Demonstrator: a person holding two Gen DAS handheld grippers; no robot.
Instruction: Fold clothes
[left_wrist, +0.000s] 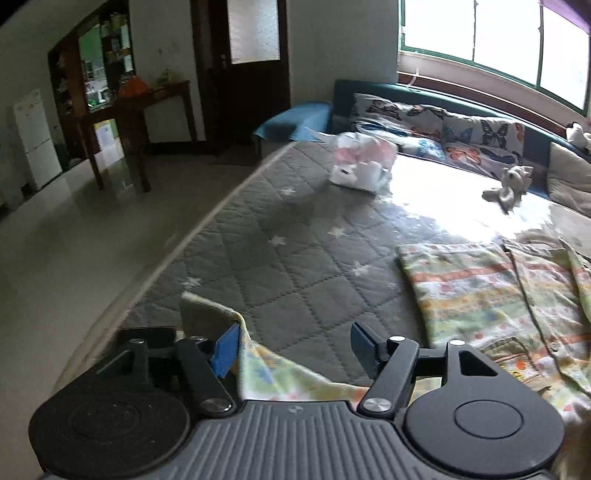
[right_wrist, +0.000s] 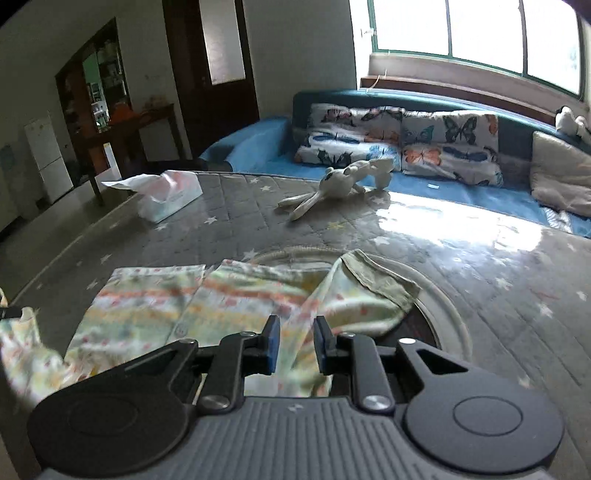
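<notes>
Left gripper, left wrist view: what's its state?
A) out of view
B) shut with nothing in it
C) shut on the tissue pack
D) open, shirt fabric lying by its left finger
D: the left gripper has its jaws spread wide, with grey quilt showing between them, and a fold of the patterned shirt drapes beside the left blue pad; the tissue pack sits far off on the mattress.

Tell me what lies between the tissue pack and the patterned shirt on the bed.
Only bare grey star-quilted mattress lies between the tissue pack and the patterned shirt. The left wrist view shows it best; the right wrist view agrees.
</notes>
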